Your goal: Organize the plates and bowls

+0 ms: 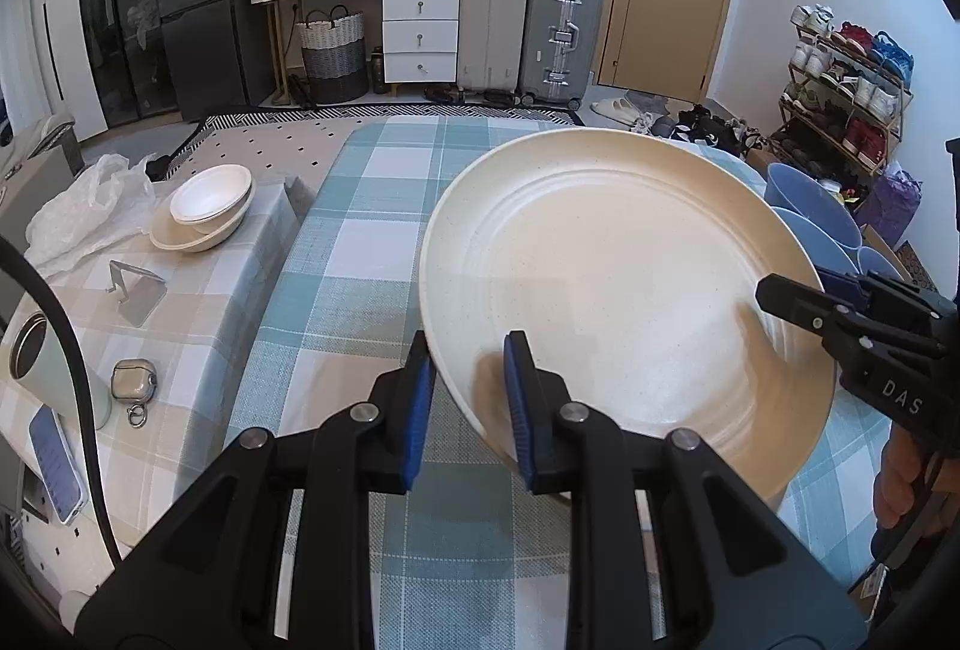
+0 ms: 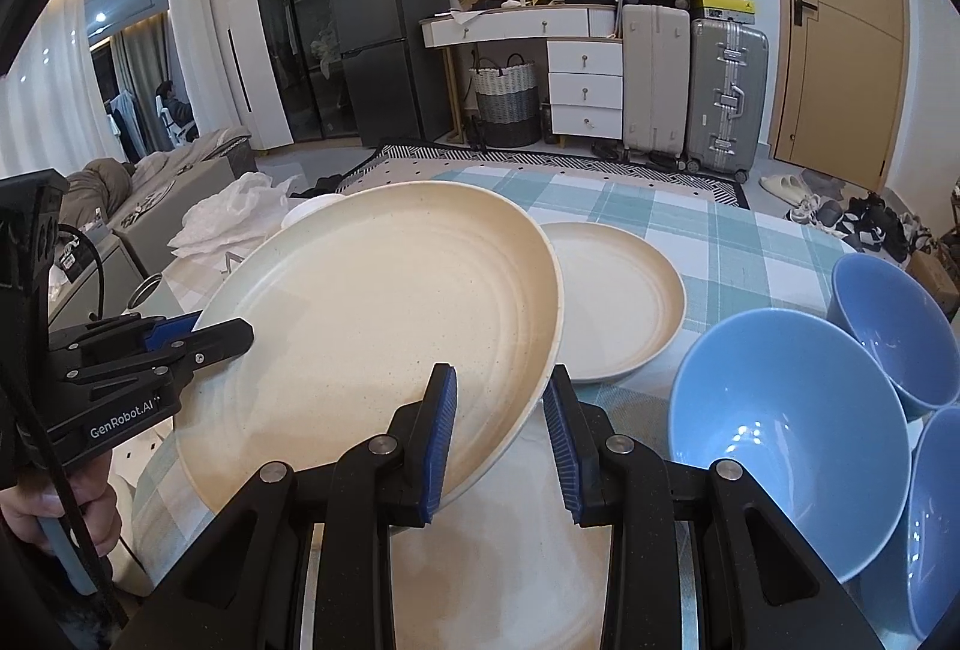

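Note:
A large cream plate [image 1: 624, 284] [image 2: 384, 314] is held tilted above the checked table. My left gripper [image 1: 471, 398] straddles its left rim with a gap at the pads, and it also shows at the left of the right wrist view [image 2: 225, 332]. My right gripper [image 2: 498, 428] straddles the opposite rim with a gap, and it shows at the right of the left wrist view [image 1: 780, 299]. A smaller cream plate [image 2: 618, 302] lies flat on the table beyond. Three blue bowls [image 2: 786, 434] sit at the right. Nested white bowls [image 1: 207, 206] stand on a side table.
A side table at left holds a metal phone stand [image 1: 135, 290], an earbud case [image 1: 133, 380], a cup [image 1: 36, 356], a phone [image 1: 54, 461] and a plastic bag [image 1: 90, 206]. Suitcases, a dresser and a shoe rack [image 1: 840, 92] stand behind the table.

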Available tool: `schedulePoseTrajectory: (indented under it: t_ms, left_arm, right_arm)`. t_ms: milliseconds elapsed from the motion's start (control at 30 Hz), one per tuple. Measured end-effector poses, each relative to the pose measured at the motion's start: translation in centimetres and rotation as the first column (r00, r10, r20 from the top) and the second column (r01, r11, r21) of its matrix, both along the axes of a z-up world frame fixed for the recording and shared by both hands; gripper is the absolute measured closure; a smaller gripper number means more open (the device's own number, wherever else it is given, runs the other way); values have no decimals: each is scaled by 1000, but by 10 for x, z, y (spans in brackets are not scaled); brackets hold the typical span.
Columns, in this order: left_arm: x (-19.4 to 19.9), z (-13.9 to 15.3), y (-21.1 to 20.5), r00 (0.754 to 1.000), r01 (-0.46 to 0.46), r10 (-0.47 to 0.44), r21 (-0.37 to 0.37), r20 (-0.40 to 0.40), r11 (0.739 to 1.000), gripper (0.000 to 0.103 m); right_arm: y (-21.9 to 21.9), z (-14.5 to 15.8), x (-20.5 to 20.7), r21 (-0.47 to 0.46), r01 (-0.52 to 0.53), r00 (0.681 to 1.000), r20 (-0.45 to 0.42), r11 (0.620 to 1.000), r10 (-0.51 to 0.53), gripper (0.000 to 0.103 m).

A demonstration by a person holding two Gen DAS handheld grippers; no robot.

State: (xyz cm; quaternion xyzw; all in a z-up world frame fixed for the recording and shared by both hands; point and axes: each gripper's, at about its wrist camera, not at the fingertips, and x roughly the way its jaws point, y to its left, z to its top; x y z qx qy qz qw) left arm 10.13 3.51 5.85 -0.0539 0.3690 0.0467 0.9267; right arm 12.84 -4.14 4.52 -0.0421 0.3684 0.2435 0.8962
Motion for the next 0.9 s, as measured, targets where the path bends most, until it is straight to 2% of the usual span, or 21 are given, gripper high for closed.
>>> schedulePoseTrajectory:
  t_ms: [900]
  left_arm:
    - [-40, -14, -37, 996, 84, -84, 4, 29, 996, 83]
  right_arm:
    - [-26, -8, -59, -11, 90, 995, 33, 996, -90, 72]
